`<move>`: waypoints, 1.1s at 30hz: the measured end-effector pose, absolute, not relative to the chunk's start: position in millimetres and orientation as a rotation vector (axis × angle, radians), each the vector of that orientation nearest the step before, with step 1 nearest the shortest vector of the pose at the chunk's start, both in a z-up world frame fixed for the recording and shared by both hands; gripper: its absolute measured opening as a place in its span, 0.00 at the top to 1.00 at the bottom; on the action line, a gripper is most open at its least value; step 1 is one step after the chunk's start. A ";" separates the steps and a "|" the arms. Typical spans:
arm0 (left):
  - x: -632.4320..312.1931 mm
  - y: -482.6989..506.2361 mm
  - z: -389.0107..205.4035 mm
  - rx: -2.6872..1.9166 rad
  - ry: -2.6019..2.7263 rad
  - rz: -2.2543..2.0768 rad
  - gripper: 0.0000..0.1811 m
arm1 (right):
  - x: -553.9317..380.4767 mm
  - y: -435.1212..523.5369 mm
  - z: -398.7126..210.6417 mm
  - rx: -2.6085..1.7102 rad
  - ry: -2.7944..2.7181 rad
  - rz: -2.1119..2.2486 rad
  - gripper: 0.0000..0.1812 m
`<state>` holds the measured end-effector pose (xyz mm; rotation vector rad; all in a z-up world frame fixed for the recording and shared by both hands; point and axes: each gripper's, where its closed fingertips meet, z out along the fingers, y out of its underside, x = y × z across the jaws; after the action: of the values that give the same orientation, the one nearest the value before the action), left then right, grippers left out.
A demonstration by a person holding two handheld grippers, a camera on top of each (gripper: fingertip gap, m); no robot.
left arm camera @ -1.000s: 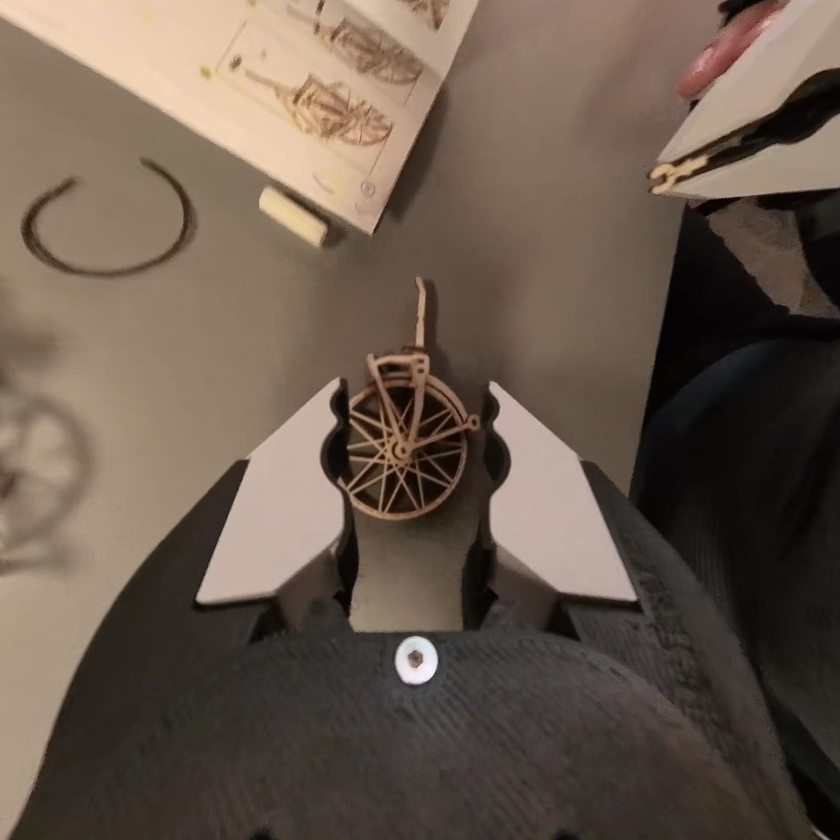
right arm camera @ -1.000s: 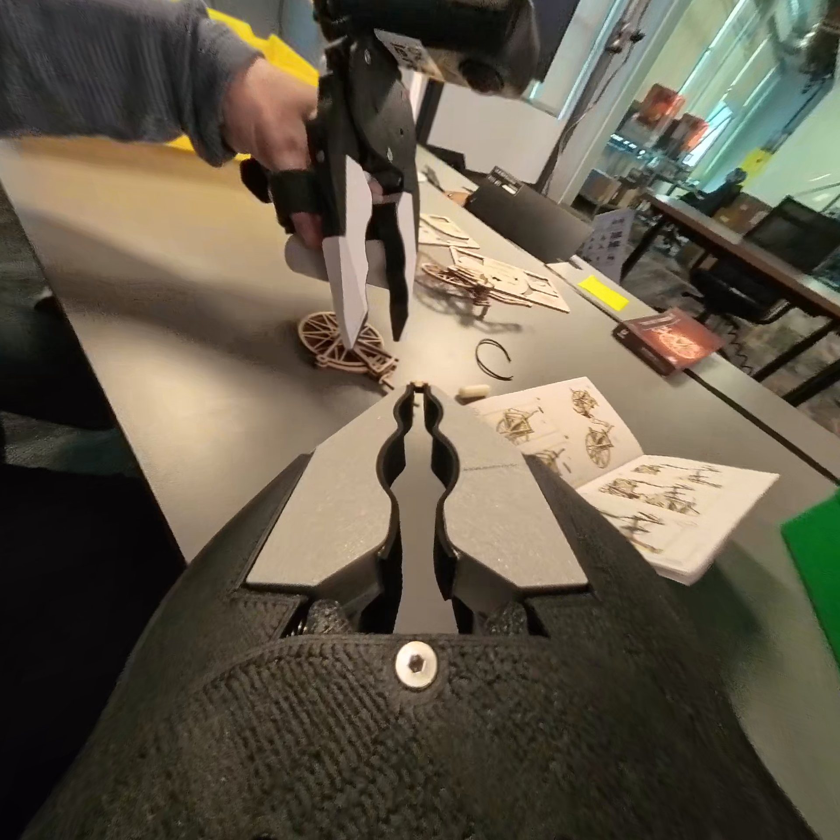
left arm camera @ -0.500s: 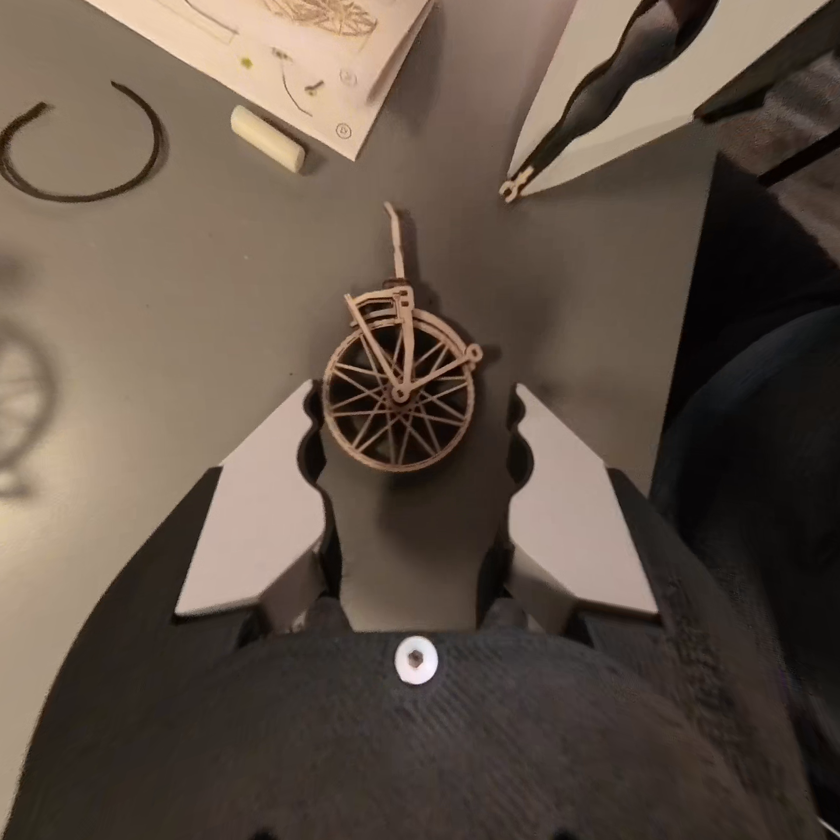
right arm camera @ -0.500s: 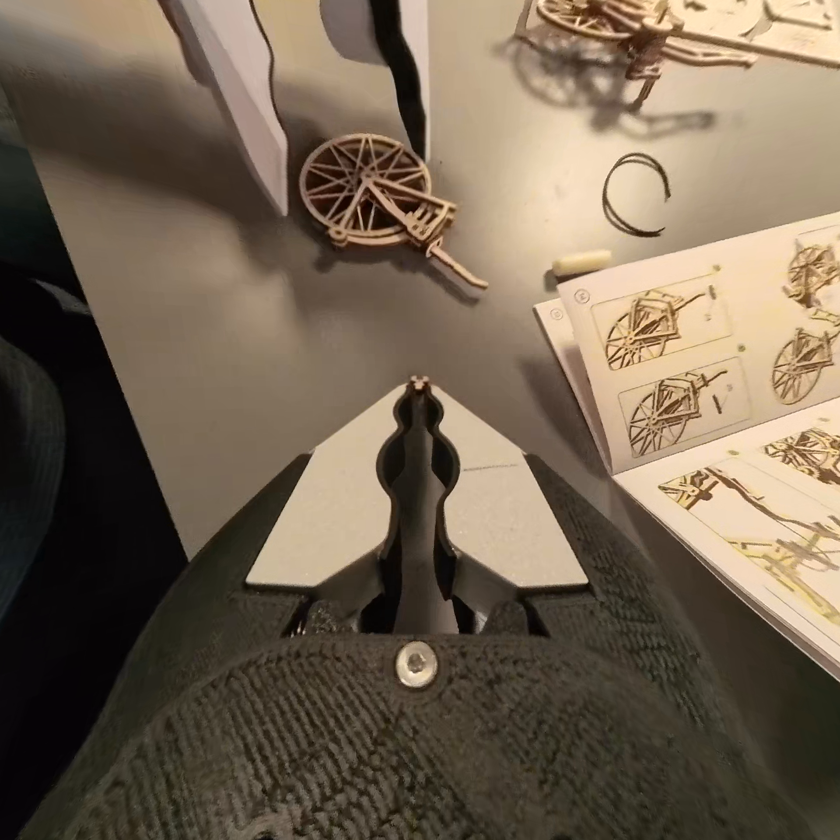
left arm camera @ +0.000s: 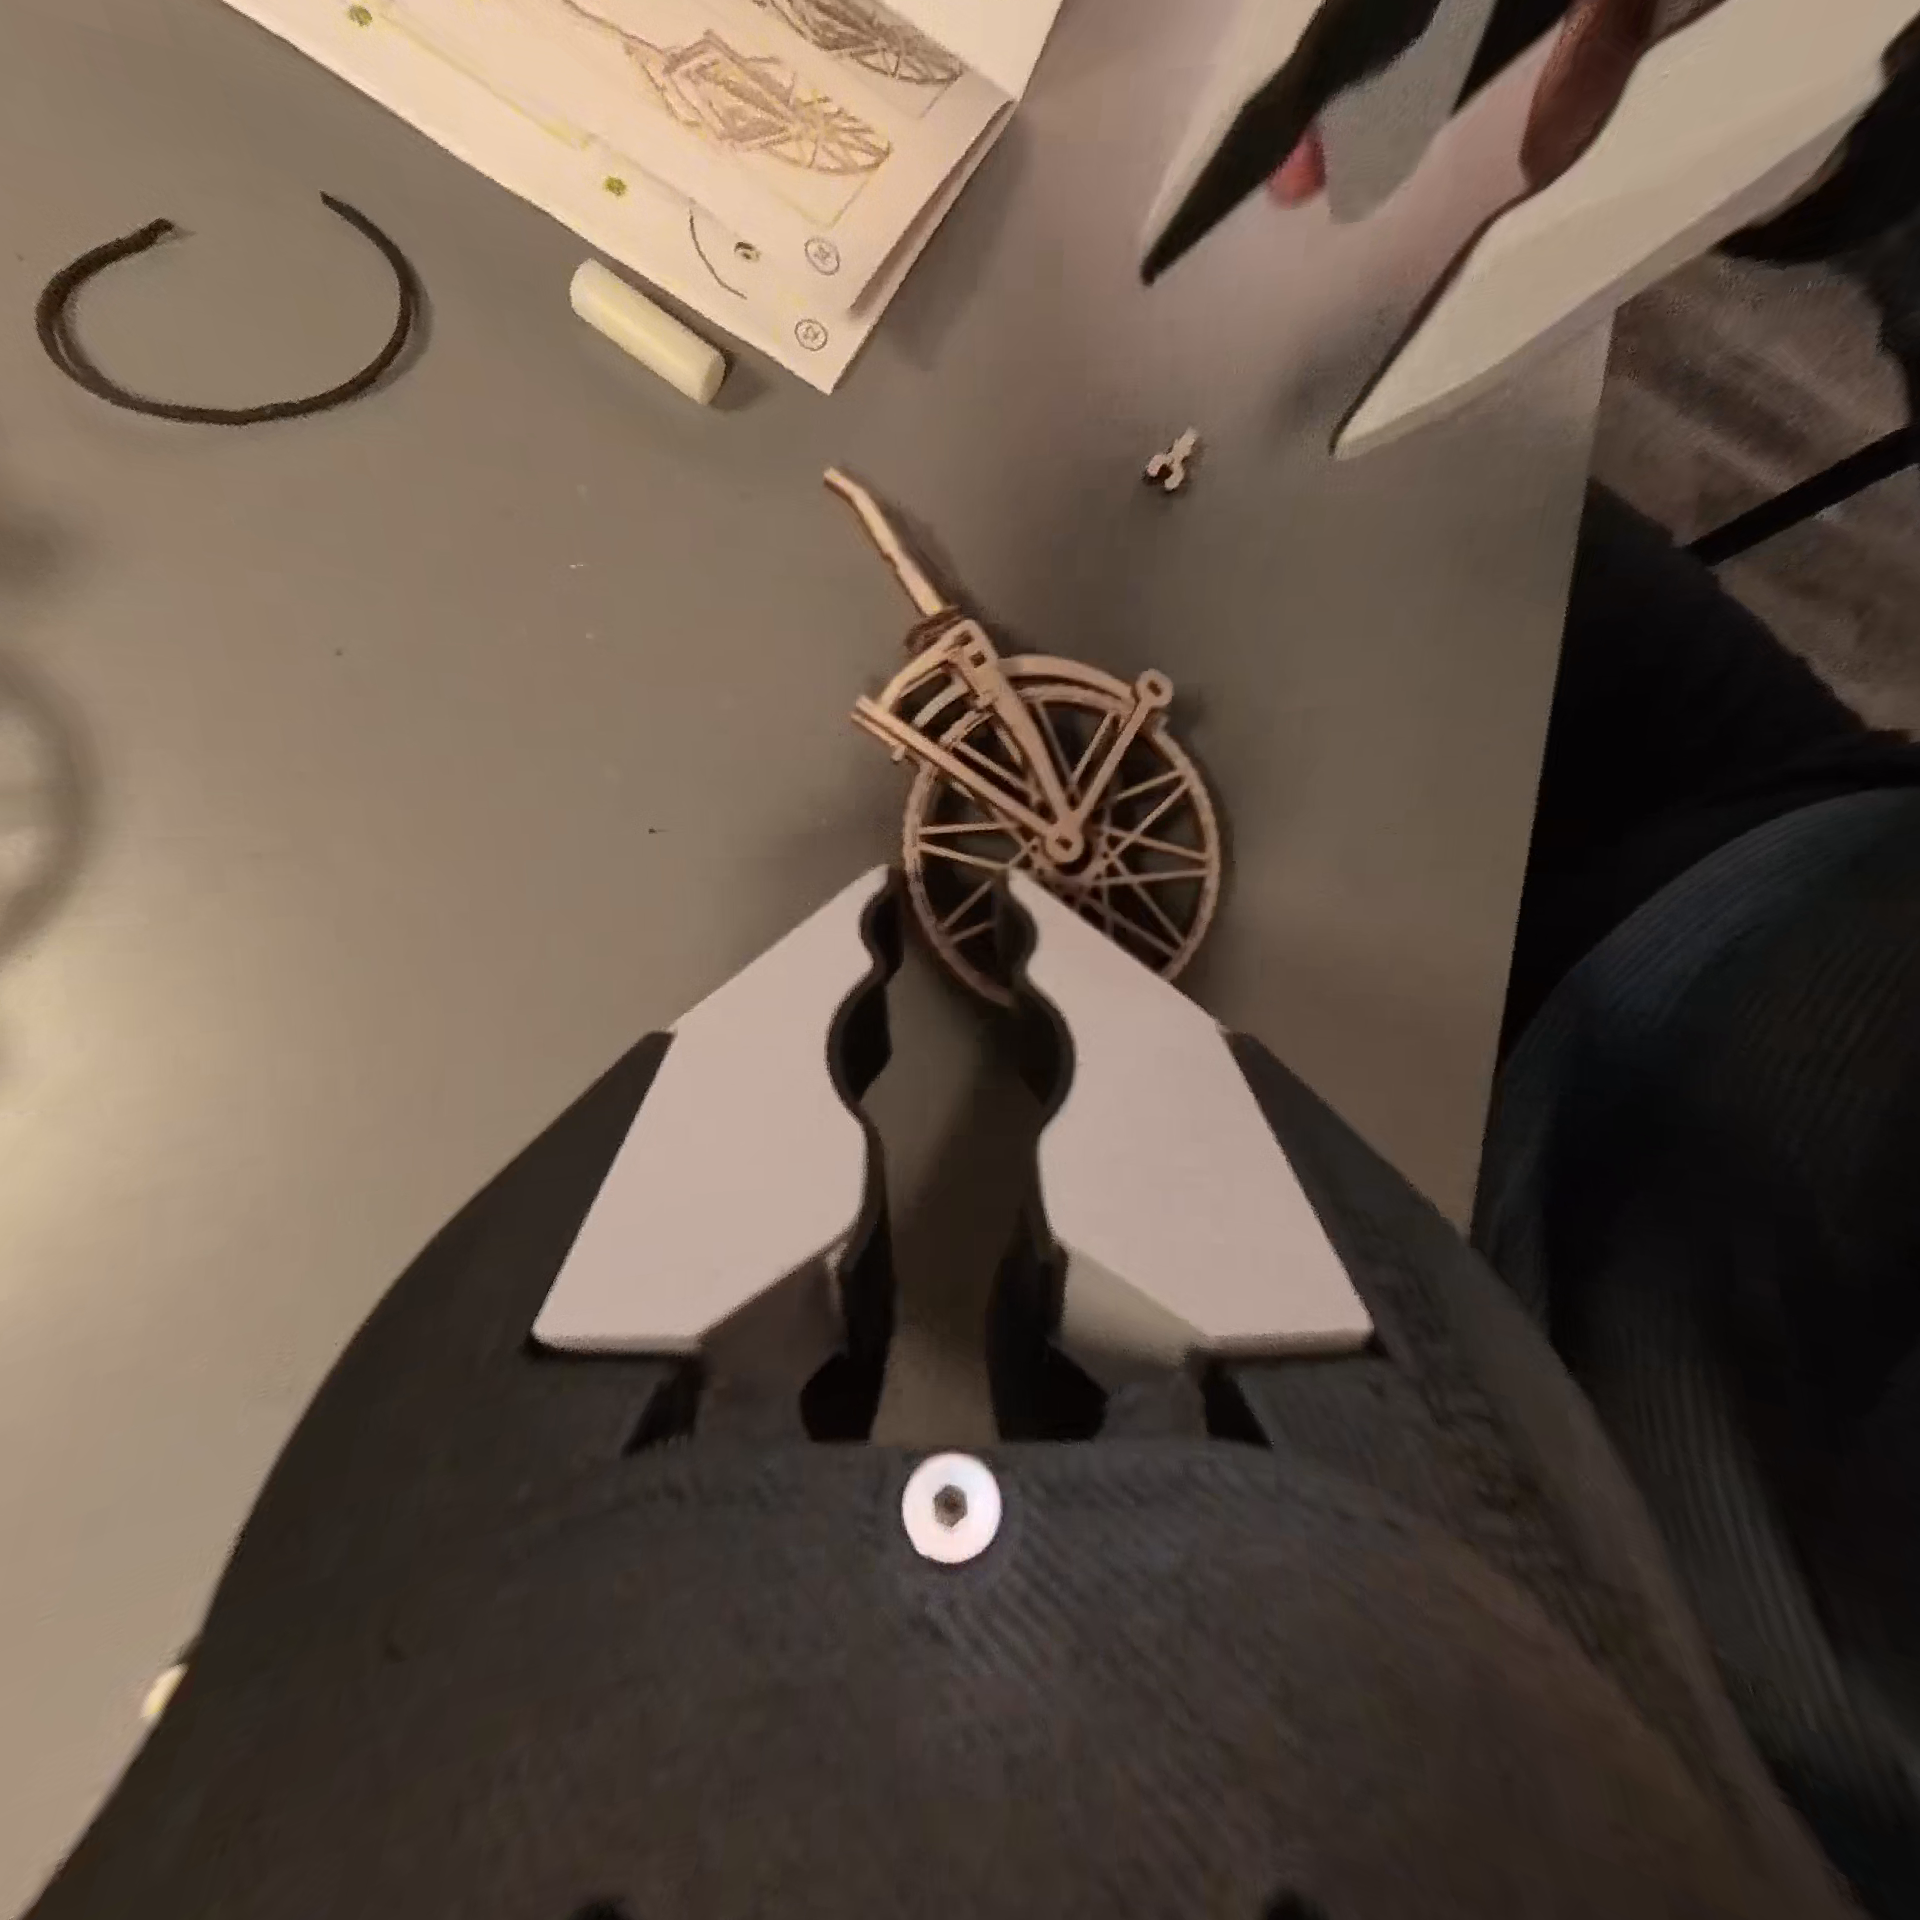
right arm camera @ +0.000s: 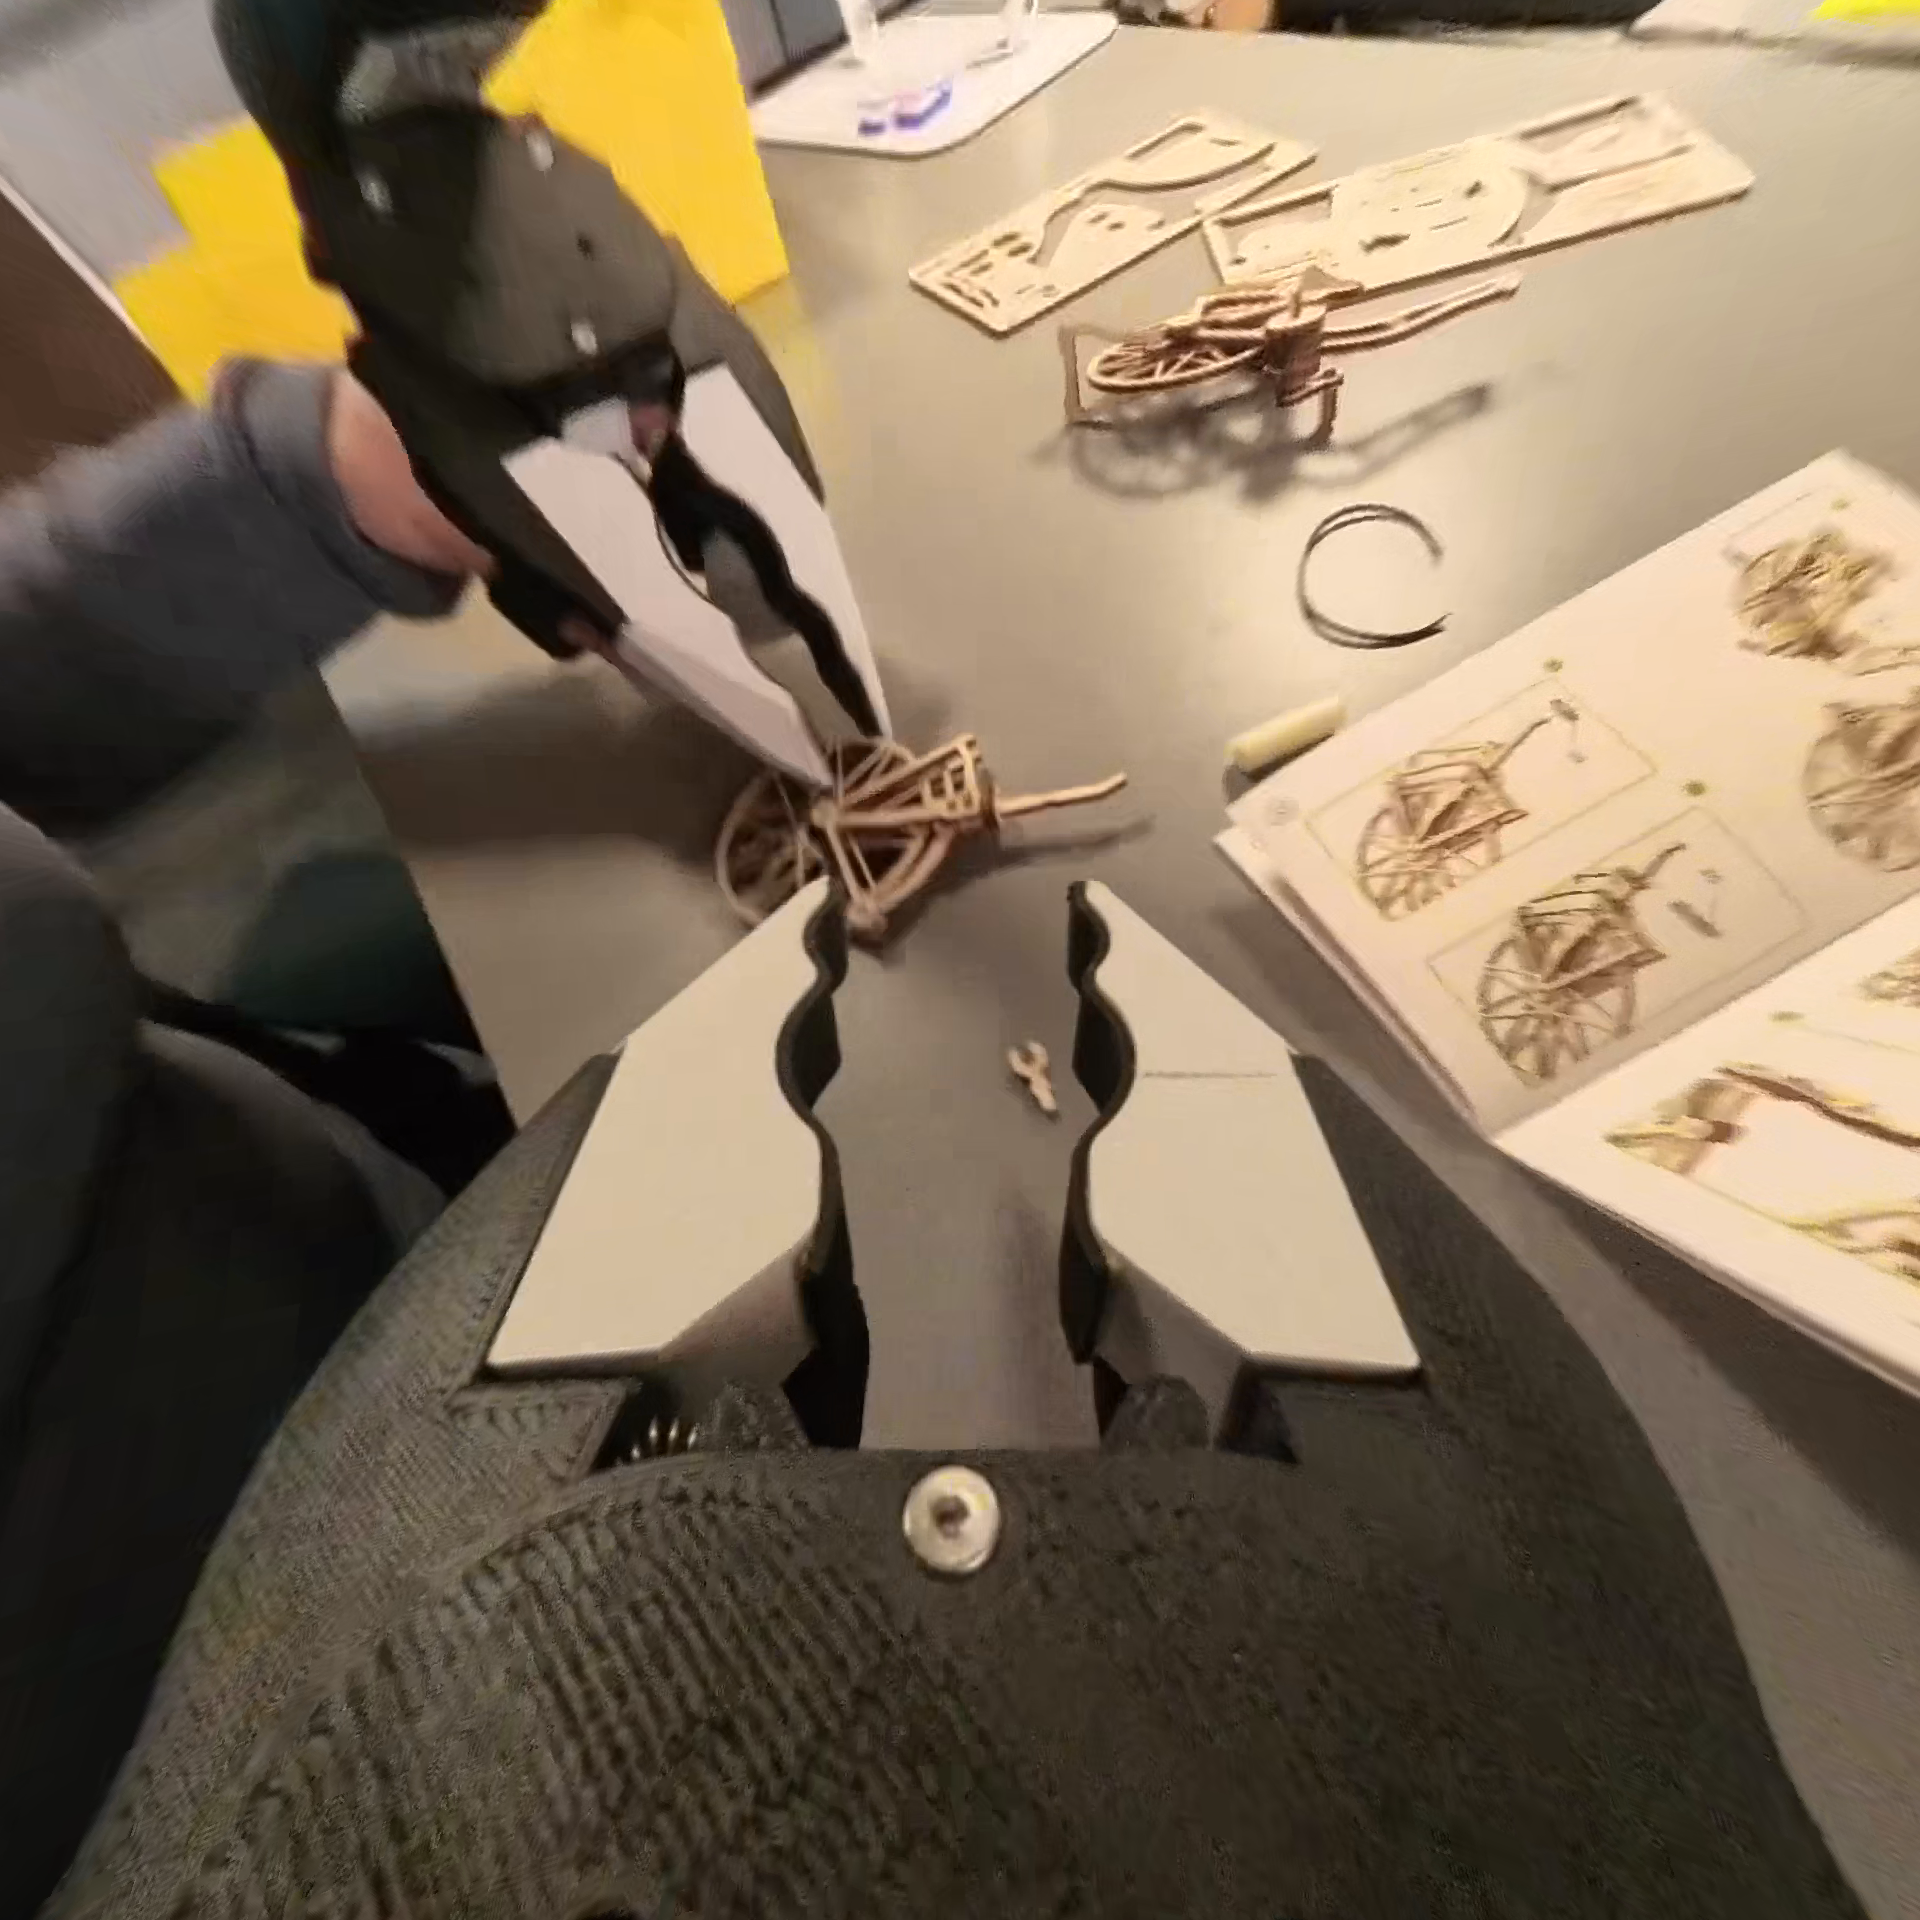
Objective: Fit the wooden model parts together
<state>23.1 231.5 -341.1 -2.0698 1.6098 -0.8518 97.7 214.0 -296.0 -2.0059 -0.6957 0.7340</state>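
Note:
A wooden spoked wheel with a frame and a long handle [left arm camera: 1060, 821] lies near the table's edge. My left gripper [left arm camera: 948, 878] has its fingers narrowed on the wheel's near rim; in the right wrist view [right arm camera: 847, 753] its tips pinch the wheel [right arm camera: 831, 831], which stands tilted off the table. My right gripper [right arm camera: 951, 894] is open and empty. A tiny wooden piece [right arm camera: 1032, 1078] lies on the table between its fingers. In the left wrist view the piece [left arm camera: 1174, 457] lies beyond the wheel, below the right gripper [left arm camera: 1247, 364].
An open instruction booklet [right arm camera: 1558, 883] lies to the right, with a small white cylinder [right arm camera: 1283, 735] and a black open ring [right arm camera: 1366, 582] beside it. A part-built wooden model [right arm camera: 1216, 353] and cut-out sheets [right arm camera: 1112, 223] lie farther back. The table edge [left arm camera: 1538, 831] runs beside the wheel. Spacing between my two grippers at the tips: around 9 cm. My right tips are roughly 9 cm from the small white cylinder [right arm camera: 1283, 735]. The left camera catches it too, in the left wrist view [left arm camera: 657, 335].
My right gripper has opened and the tiny wooden piece now lies on the table. My left gripper has closed from wide open onto the wheel's rim, and the wheel has turned and tilted.

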 end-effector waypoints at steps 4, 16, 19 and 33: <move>24.2 227.6 -340.3 -2.020 1.564 -0.901 0.92 | 79.0 217.8 -306.9 -2.094 -0.613 0.879 0.82; 24.5 236.6 -302.3 -1.756 1.356 -0.969 0.98 | 52.0 229.6 -323.0 -2.187 -0.621 0.963 0.88; 24.3 235.7 -307.0 -1.761 1.372 -0.972 0.98 | 53.2 229.3 -328.6 -2.215 -0.685 0.868 0.88; 28.2 234.4 -285.9 -1.674 1.236 -1.196 0.88 | 46.6 219.6 -295.8 -2.007 -0.614 1.224 1.00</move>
<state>28.2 234.4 -285.9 -1.6740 1.2359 -1.1958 46.6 219.6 -295.8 -2.0067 -0.6137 1.2236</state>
